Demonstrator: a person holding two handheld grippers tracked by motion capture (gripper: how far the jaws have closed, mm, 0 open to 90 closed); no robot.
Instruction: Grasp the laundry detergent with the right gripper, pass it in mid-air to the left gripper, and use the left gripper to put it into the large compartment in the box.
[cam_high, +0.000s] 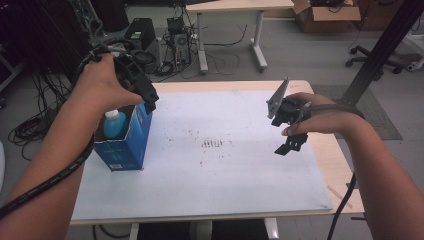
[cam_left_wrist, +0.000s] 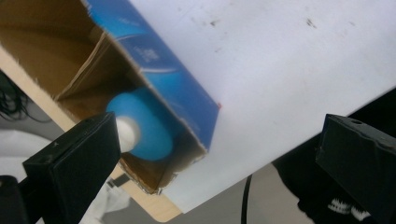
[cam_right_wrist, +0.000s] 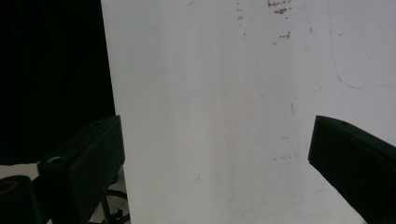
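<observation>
Bottle (cam_high: 114, 125): blue plastic w/ white cap, upright inside open-topped blue carton (cam_high: 131, 142) at table's 9 o'clock edge.
Handling: likely light, stiff, a bit slick; best taken at neck just under cap (shoulder is tucked against carton wall).
Left gripper (cam_high: 148, 98): hovers over carton's rim, jaws wide apart, holding nothing.
Right gripper (cam_high: 290, 142): at 3 o'clock over white mat (cam_high: 210, 175), jaws apart, empty.
Carton: thin card, torn flaps; could tip if bottle drags.

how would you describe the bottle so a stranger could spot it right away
Start at the white mat on the wooden table and go to the open blue cardboard box near its left edge. Standing inside is the light blue plastic bottle with a white cap, the box's one visible item.
</observation>
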